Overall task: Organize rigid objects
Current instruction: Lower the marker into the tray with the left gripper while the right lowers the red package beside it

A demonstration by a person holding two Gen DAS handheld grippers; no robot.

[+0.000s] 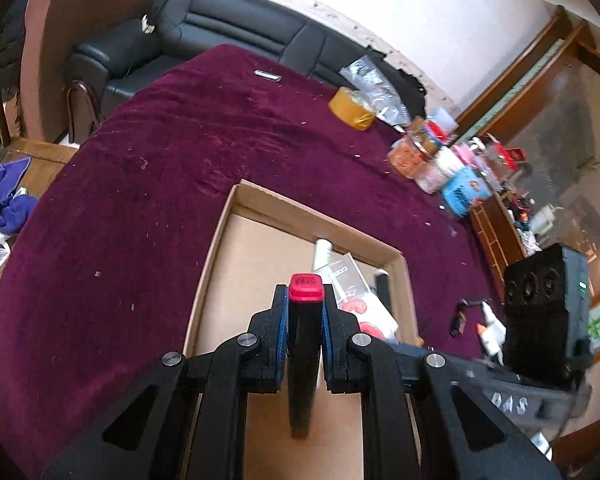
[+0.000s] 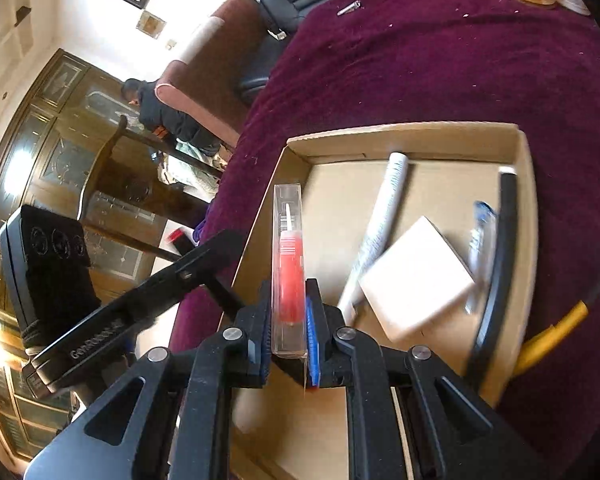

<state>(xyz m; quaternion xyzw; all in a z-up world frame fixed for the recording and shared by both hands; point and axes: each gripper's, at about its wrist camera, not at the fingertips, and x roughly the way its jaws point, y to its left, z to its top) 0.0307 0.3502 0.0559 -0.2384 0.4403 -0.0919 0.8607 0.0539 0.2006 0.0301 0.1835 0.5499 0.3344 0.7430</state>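
Note:
My left gripper (image 1: 305,300) is shut on a black marker with a red end cap (image 1: 305,328), held above the open cardboard box (image 1: 220,240) on the maroon cloth. My right gripper (image 2: 288,300) is shut on a clear plastic case with a red item inside (image 2: 288,256), held over the box's near left corner (image 2: 292,148). Inside the box lie a white tube (image 2: 384,208), a white square pad (image 2: 416,276), a blue-capped pen (image 2: 480,236) and a long black strip (image 2: 500,264). The right gripper's body (image 1: 540,320) shows in the left wrist view.
A roll of yellow tape (image 1: 350,108), a crumpled clear bag (image 1: 374,84) and several jars and packets (image 1: 432,156) stand at the table's far right. A small metal piece (image 1: 267,75) lies far back. A yellow-handled tool (image 2: 556,328) lies beside the box. A black sofa (image 1: 220,28) and a chair (image 1: 56,40) stand behind.

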